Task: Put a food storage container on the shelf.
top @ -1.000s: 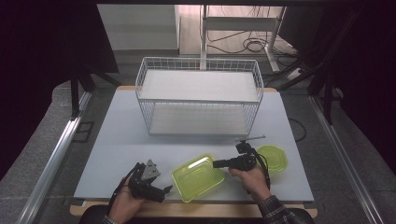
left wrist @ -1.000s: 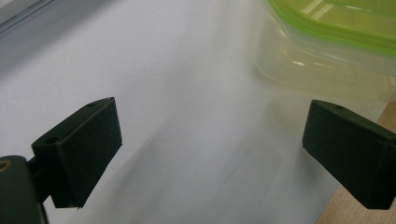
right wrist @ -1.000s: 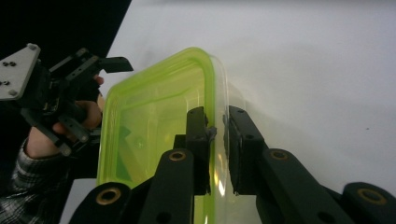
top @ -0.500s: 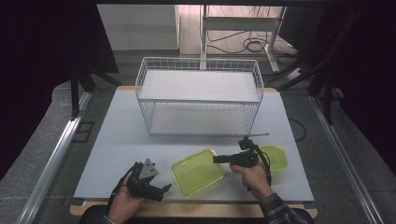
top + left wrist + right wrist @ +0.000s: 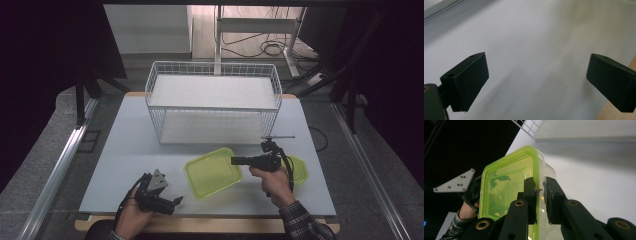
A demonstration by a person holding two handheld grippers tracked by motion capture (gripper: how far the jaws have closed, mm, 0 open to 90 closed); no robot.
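Gripping green container (image 5: 214,171) rim with right gripper (image 5: 236,161), left gripper (image 5: 176,202) wide open, empty; placement undone.

White wire basket (image 5: 213,107) at the far middle of the pale grey counter (image 5: 125,150), cables (image 5: 260,47) on the floor behind, metal rail (image 5: 60,167) along the left

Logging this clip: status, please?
Right claw shut on tub rim. Left claw open, idle over table. Lid beside right hand; basket beyond, apart.
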